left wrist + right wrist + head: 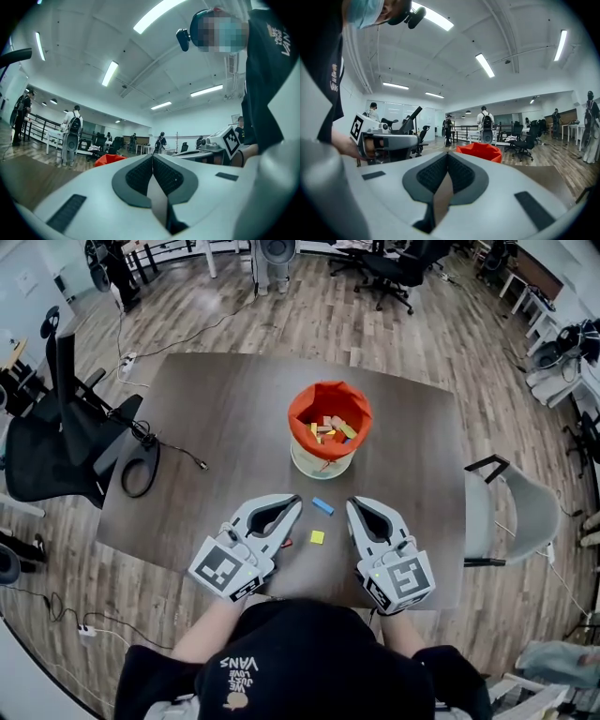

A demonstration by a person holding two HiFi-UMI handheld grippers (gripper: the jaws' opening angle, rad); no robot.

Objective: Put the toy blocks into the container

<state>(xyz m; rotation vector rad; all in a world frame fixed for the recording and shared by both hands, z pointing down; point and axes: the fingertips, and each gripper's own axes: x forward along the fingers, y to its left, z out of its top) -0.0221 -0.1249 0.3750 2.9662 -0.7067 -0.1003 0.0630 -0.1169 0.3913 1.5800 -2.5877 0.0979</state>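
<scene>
An orange-lined container point(329, 427) stands in the middle of the table with several coloured blocks inside. Its orange rim also shows in the left gripper view point(108, 159) and in the right gripper view point(482, 152). A blue block point(322, 505) and a yellow block point(317, 537) lie on the table between the two grippers. A small red block point(287, 543) peeks out beside the left gripper. My left gripper point(296, 503) is shut and empty, left of the blocks. My right gripper point(353, 504) is shut and empty, right of them. Both point level toward the container.
The dark table point(225, 418) carries a black cable point(150, 451) at its left edge. An office chair point(56, 442) stands to the left and a grey chair point(520, 512) to the right. Several people stand far off across the room.
</scene>
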